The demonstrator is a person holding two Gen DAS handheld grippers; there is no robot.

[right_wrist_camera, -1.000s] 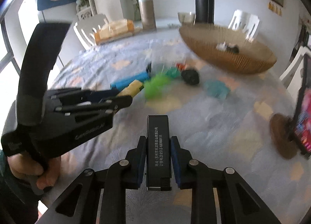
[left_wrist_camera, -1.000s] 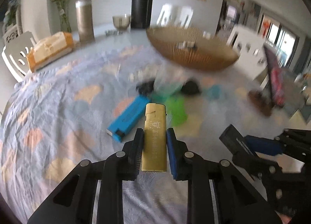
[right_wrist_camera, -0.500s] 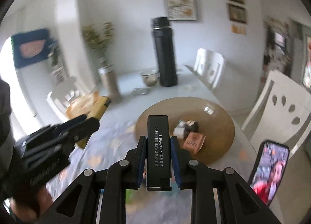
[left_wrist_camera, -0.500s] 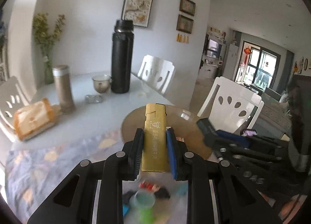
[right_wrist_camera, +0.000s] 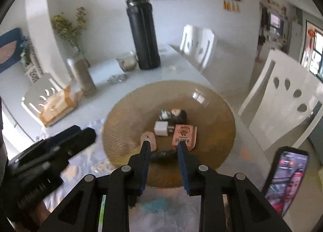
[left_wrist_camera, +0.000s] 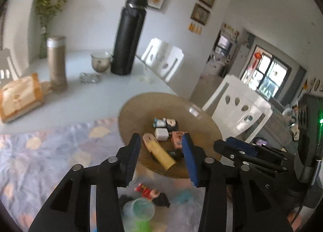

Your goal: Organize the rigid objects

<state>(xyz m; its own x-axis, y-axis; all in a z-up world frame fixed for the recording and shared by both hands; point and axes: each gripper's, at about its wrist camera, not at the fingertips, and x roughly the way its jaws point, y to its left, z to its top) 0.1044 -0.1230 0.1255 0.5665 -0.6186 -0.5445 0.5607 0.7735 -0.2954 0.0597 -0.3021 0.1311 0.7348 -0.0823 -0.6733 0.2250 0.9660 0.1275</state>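
Observation:
Both grippers hover open and empty over the brown woven bowl (left_wrist_camera: 137, 115) (right_wrist_camera: 214, 115). My left gripper (left_wrist_camera: 160, 143) has the gold lighter (left_wrist_camera: 159, 154) lying in the bowl between its jaws. My right gripper (right_wrist_camera: 163, 144) is above the black lighter (right_wrist_camera: 163, 155), which lies in the bowl too. A white charger cube (right_wrist_camera: 161, 128), an orange box (right_wrist_camera: 183, 135) and a small dark figure (right_wrist_camera: 175, 114) also sit in the bowl. The right gripper shows at the right of the left wrist view (left_wrist_camera: 242, 149); the left gripper shows at the left of the right wrist view (right_wrist_camera: 60, 145).
On the patterned cloth in front of the bowl lie a red toy (left_wrist_camera: 147, 190), a clear green cup (left_wrist_camera: 139, 210) and a teal piece (right_wrist_camera: 155, 205). A tall black flask (right_wrist_camera: 144, 32), a metal tumbler (left_wrist_camera: 56, 62), a bread bag (left_wrist_camera: 20, 95) and a phone on a stand (right_wrist_camera: 286, 179) are around. White chairs stand at the far side.
Both grippers have opened and let go: the gold lighter and the black lighter now lie in the bowl. Both views have tilted down over the bowl.

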